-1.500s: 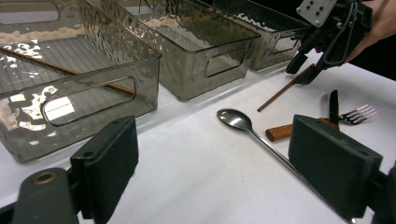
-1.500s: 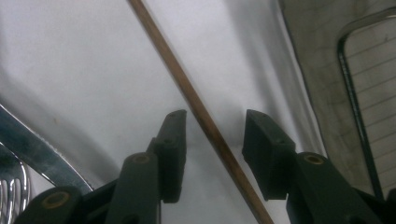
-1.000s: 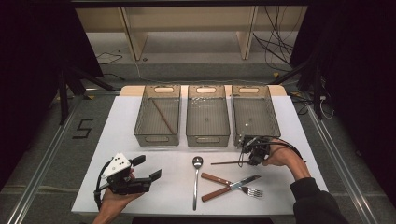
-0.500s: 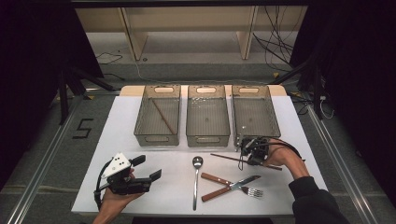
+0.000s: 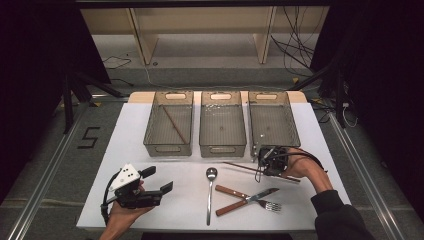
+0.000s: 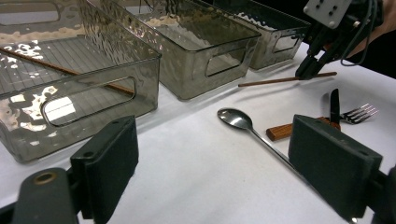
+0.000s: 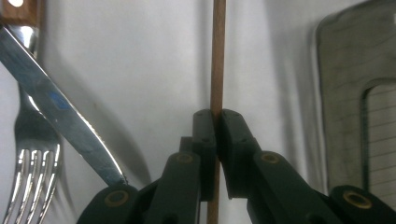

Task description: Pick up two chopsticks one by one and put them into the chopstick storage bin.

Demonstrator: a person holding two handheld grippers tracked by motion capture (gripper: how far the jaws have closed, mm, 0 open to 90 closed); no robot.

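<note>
High view, near edge of the white table (image 5: 150, 150): left gripper (image 5: 162, 181) held low in the person's left hand (image 5: 122, 212), jaws spread wide, nothing between them. In the left gripper view the two black pads (image 6: 109, 161) stand well apart over bare tabletop.

Just beyond, centre: a spoon (image 5: 210, 192) lies lengthwise, bowl pointing away. Beside it to the right, a wood-handled knife (image 5: 245, 200) and a wood-handled fork (image 5: 247, 196) lie crossed, touching.

Right of these, right gripper (image 5: 261, 161) in the person's right hand (image 5: 300, 170), jaws clenched on a thin wooden chopstick (image 5: 240, 166). Right gripper view confirms it: the stick (image 7: 217, 56) runs straight up from between the pinched jaws, with knife blade and fork tines off to one side. The stick lies about level, close over the table; whether it touches the surface, cannot tell.

Farther back: three clear bins in a row. Left bin (image 5: 150, 137) holds a second chopstick (image 5: 172, 123) lying slantwise on its floor. Middle bin (image 5: 222, 147) and right bin (image 5: 295, 132) show only their ribbed floors.
</note>
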